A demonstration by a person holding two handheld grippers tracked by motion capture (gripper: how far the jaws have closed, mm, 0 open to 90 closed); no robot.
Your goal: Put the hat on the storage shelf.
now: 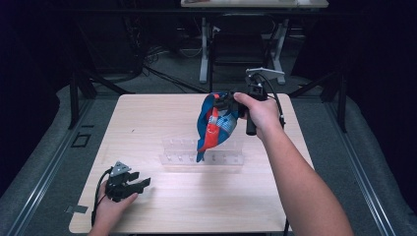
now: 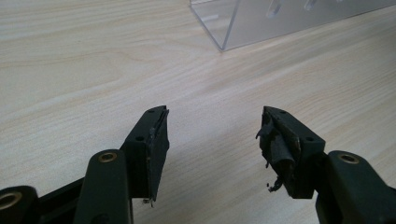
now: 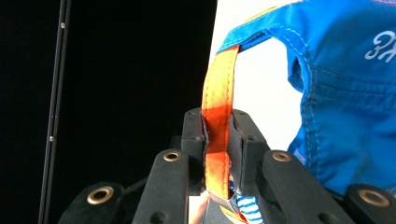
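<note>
A blue cloth bag [image 1: 214, 125] with an orange strap and a striped patch hangs in the air over the middle of the table. My right gripper [image 1: 230, 104] holds it up from the right side. In the right gripper view the jaws are shut on the bag's orange strap [image 3: 216, 135], with the blue cloth [image 3: 345, 102] hanging to the right. The bag's lower tip dangles just over a clear acrylic rack [image 1: 202, 153]. My left gripper [image 1: 142, 183] rests on the table at the front left, open with nothing between its fingers [image 2: 156, 144]. A corner of the rack [image 2: 233, 23] lies ahead of it.
The light wooden table [image 1: 162, 113] has bare room on its left half and along the front edge. Beyond the far edge stand a dark chair [image 1: 238, 42] and white desk legs on a grey floor.
</note>
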